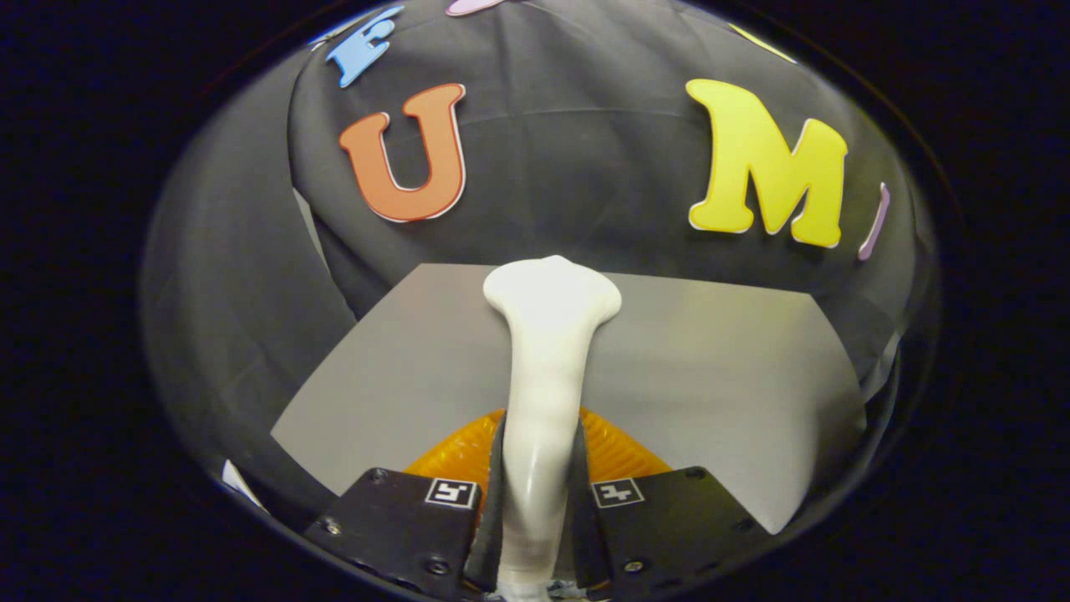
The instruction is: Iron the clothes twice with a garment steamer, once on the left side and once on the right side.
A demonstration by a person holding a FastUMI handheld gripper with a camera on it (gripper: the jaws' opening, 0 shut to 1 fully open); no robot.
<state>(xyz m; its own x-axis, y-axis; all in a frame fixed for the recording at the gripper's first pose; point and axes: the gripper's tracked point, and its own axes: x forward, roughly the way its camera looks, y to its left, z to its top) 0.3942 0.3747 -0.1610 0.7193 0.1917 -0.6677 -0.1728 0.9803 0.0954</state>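
A grey desk (710, 368) is being seen ahead of the gripper, with the black cloth wall of the booth hanging behind it. No clothes can be made out on the desk or on the wall from here, so where the clothes are cannot be told.

An orange ribbed thing (619, 451) is being partly hidden under the fingers, low down and close in. What it is cannot be told.

The white garment steamer (547, 351) is being held out over the desk. Its thin handle is being squeezed low down, and its wide head is being pointed away, toward the wall. It is probably being carried this way so the head can be pressed flat on cloth while the handle is kept steady.

The gripper (539, 510) is being kept closed on the steamer handle, with both fingers being pressed against its sides. The ironing looks not yet begun, since no cloth is being touched by the head.
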